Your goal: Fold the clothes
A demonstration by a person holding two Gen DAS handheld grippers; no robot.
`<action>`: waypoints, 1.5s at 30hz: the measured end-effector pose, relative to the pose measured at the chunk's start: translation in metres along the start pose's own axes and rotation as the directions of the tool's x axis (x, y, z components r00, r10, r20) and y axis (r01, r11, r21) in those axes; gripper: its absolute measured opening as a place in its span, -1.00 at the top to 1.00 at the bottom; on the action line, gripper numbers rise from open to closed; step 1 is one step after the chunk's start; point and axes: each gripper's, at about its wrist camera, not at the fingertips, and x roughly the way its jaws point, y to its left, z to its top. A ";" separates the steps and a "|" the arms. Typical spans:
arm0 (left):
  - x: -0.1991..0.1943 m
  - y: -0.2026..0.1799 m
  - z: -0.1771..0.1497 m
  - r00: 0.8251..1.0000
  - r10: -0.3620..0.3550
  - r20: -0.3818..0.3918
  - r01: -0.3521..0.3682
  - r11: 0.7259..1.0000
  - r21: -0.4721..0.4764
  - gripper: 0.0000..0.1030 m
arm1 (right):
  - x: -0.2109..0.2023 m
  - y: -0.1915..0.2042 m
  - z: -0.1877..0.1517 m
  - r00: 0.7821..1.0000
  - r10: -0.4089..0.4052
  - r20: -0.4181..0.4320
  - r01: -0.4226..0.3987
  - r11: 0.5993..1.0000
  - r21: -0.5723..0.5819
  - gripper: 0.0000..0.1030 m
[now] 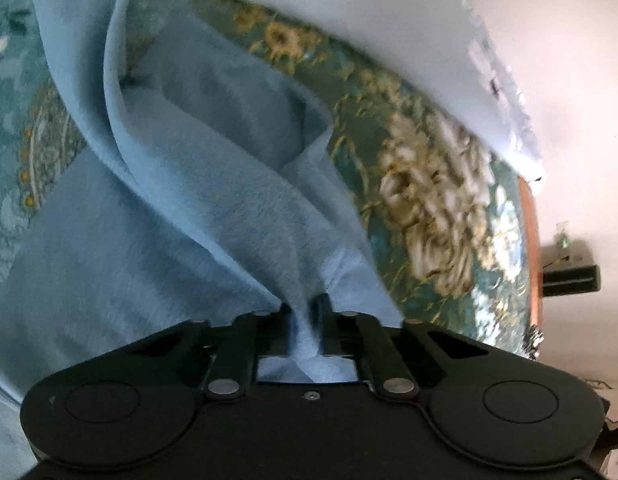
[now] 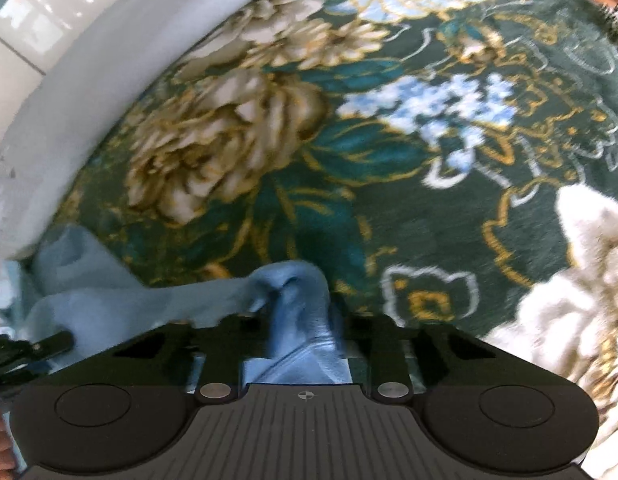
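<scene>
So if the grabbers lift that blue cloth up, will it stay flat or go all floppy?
Probably floppy: the blue cloth already hangs in soft folds from the left gripper. It likely sags between the two pinches, since the right gripper only bunches a corner. It looks fuzzy and thin, so probably light and not slippery.

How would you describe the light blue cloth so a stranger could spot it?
Look at the dark green floral rug. On it lies a plain light blue cloth, pinched by the left claw and the right claw. Unlike the patterned rug, it is unpatterned and rumpled.
</scene>
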 end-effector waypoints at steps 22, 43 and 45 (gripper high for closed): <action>-0.221 -0.063 -0.023 0.846 -0.237 0.478 0.264 0.965 0.012 1.00 | -0.174 0.076 0.021 0.906 0.245 0.346 -0.194 0.965 -0.176 0.95; -0.416 -0.126 -0.161 0.649 -0.183 0.738 0.217 0.975 0.050 1.00 | -0.340 0.126 0.028 0.733 0.583 0.350 -0.350 0.765 -0.541 0.95; -0.424 -0.129 -0.168 0.647 -0.188 0.739 0.206 0.976 0.069 1.00 | -0.348 0.128 0.023 0.721 0.595 0.355 -0.353 0.756 -0.551 0.95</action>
